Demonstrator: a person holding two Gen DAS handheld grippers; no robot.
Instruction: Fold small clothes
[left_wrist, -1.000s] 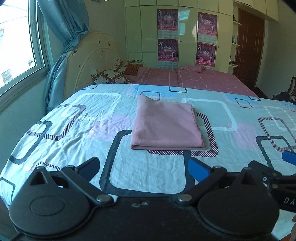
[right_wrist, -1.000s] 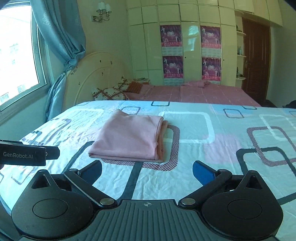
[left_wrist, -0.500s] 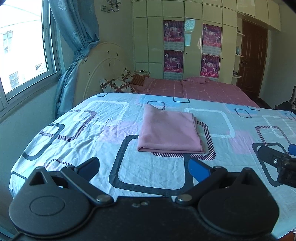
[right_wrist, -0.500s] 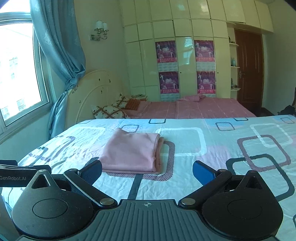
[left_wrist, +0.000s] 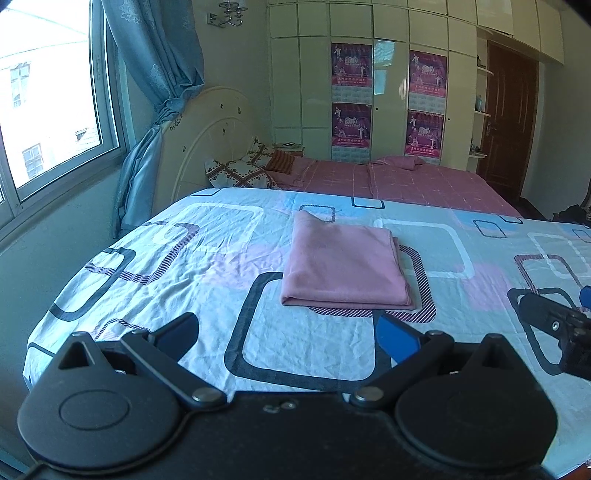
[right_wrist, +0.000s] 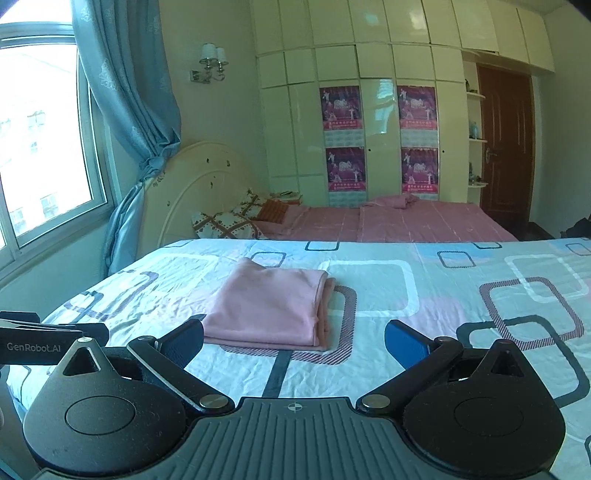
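A pink garment (left_wrist: 343, 267) is seen folded into a neat, flat rectangle of several layers, lying on a bedspread (left_wrist: 229, 258) patterned with rounded squares in black, white, pink and blue. In the left wrist view the folded edge faces the camera as a smooth rounded roll, and stacked layer edges are visible along its right side. In the right wrist view the same garment (right_wrist: 269, 310) is shown slightly left of centre, its layered edges bunched at the right side and its far left corner raised a little. The fabric looks soft and plain, without print.

The left gripper (left_wrist: 288, 338) is held above the near part of the bedspread with its blue-padded fingers spread wide, nothing between them. The right gripper (right_wrist: 295, 341) is likewise spread apart and empty, short of the garment's near edge. A second bed with a pink cover (right_wrist: 399, 221) is seen beyond.
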